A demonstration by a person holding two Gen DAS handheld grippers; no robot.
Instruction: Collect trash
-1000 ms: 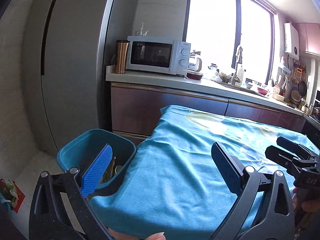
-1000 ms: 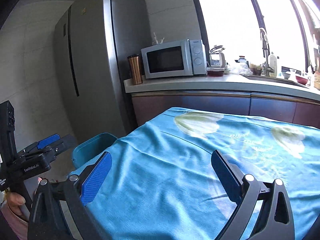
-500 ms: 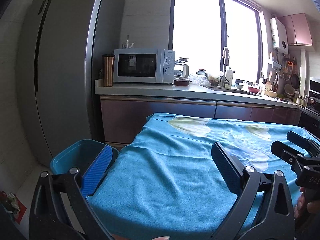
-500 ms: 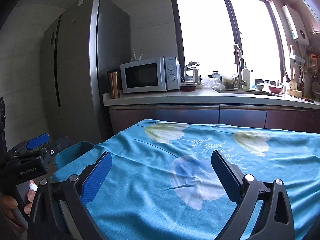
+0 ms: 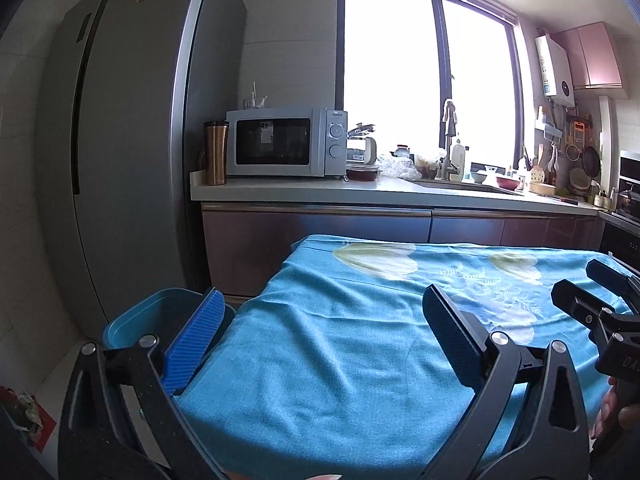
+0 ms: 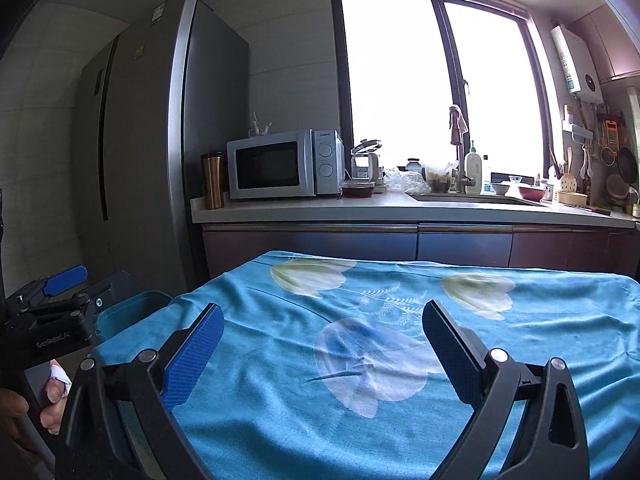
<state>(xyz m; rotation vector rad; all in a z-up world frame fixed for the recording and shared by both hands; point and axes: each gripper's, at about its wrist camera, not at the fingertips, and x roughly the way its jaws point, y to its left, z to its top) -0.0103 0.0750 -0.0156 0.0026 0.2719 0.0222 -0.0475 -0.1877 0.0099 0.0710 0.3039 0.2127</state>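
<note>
A teal trash bin (image 5: 140, 320) stands on the floor at the table's left end; its inside is hidden in both views. The bin's rim (image 6: 132, 308) shows past the cloth edge in the right wrist view. My left gripper (image 5: 324, 312) is open above the near left part of the table, nothing between its fingers. My right gripper (image 6: 324, 328) is open over the table's middle, also holding nothing. The table carries a blue flowered cloth (image 5: 360, 344) with no trash visible on it. Each gripper shows at the other view's edge.
A tall grey fridge (image 5: 120, 140) stands behind the bin. The kitchen counter (image 5: 360, 194) beyond the table holds a microwave (image 5: 284, 142), a copper tumbler (image 5: 216, 152) and a sink area. Crumpled litter (image 5: 28, 416) lies on the floor at far left.
Both views have tilted upward and levelled, so the bin's inside is no longer seen and more window shows. Both grippers stay open and empty.
</note>
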